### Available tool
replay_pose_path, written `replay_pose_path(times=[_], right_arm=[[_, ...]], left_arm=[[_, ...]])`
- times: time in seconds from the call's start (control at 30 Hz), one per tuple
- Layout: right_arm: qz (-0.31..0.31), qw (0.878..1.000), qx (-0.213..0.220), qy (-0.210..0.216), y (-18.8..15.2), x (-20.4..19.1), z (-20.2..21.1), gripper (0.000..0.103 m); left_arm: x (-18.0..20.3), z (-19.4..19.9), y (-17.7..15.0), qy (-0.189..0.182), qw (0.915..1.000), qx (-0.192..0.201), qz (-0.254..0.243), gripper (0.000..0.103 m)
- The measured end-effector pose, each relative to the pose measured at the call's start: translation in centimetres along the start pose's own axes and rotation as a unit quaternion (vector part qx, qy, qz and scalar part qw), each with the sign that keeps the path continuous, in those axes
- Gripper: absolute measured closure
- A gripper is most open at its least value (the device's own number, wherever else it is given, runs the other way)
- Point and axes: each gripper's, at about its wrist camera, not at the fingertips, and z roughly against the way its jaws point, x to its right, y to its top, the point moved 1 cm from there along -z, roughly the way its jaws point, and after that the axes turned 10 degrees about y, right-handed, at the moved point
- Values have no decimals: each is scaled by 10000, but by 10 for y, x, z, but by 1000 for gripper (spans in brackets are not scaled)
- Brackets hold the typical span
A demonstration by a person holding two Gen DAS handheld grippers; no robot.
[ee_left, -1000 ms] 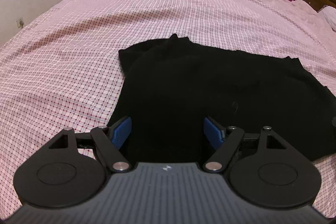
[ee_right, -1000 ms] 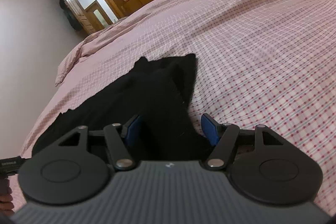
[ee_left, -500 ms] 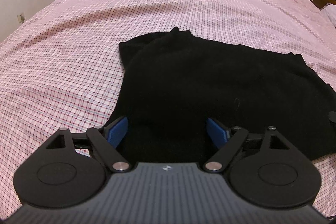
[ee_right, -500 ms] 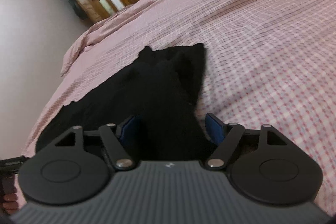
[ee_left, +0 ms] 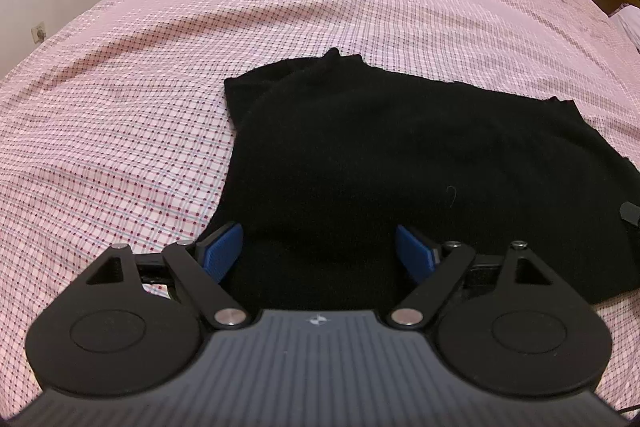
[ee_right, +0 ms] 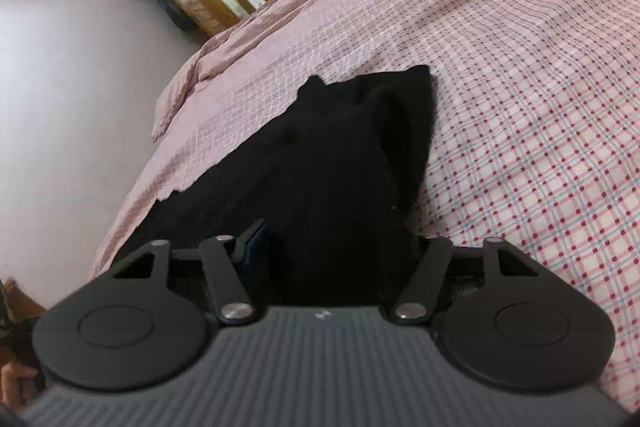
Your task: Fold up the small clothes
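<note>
Black knit top [ee_left: 400,155] lies flat on the pink checked bedspread [ee_left: 160,67], partly folded, long axis running left to right in our left wrist view, collar end at the far left corner.

Left tool [ee_left: 319,251]: released, blue pads spread wide over the near hem and pitched steeply down at it; cloth sits between and under them, nothing pinched.

Right tool [ee_right: 336,247]: jaws have just been closing, with a raised bunch of the top's edge between them. Left pad [ee_right: 254,241] visible against the cloth, right pad hidden behind the fabric, so we cannot tell if the pinch is made. It points shallowly down along the garment's length.

The top runs away from our right tool, so we judge the right hand nearer to the next fold: lift that end and carry it over.
</note>
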Motion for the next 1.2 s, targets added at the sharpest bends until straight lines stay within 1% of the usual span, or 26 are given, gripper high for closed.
replay_pose_path(times=[0.03,0.07,0.13,0.2,0.23,0.33,0.5,0.73,0.97,1.07,1.13,1.2], right_arm=[[-28,10000,36,-15,0,3,0,53],[-93,9999,80,22,0,6,0,55],[-293,9994,140,98,1,13,2,62],[-465,9984,187,263,1,16,7,68],[-542,9975,232,378,-1,18,10,69],[-629,9965,330,437,-5,22,14,70],[-678,9960,366,457,-5,24,14,71],[-1009,9902,702,670,-9,31,26,70],[-1201,9858,814,845,-9,35,31,67],[-1158,9865,809,834,-10,36,33,68],[-1100,9877,805,762,-10,33,31,69],[-1098,9879,820,732,-11,31,31,76]], left_arm=[[0,0,0,-7,10000,0,9,16],[-1,0,0,-16,10000,4,20,16],[-1,0,-1,-30,10000,12,31,16],[-1,-1,-1,-26,10000,6,12,16],[-1,0,0,-23,10000,2,4,16],[-1,-1,1,-16,10000,-14,9,15],[0,-1,0,-5,10000,-6,3,15],[-2,-1,0,-39,10000,-11,24,15],[-2,-1,1,-42,10000,-17,30,15],[-2,-1,0,-37,10000,-15,24,15],[-2,-1,1,-38,10000,-15,27,15],[-2,0,1,-47,10000,-12,29,15]])
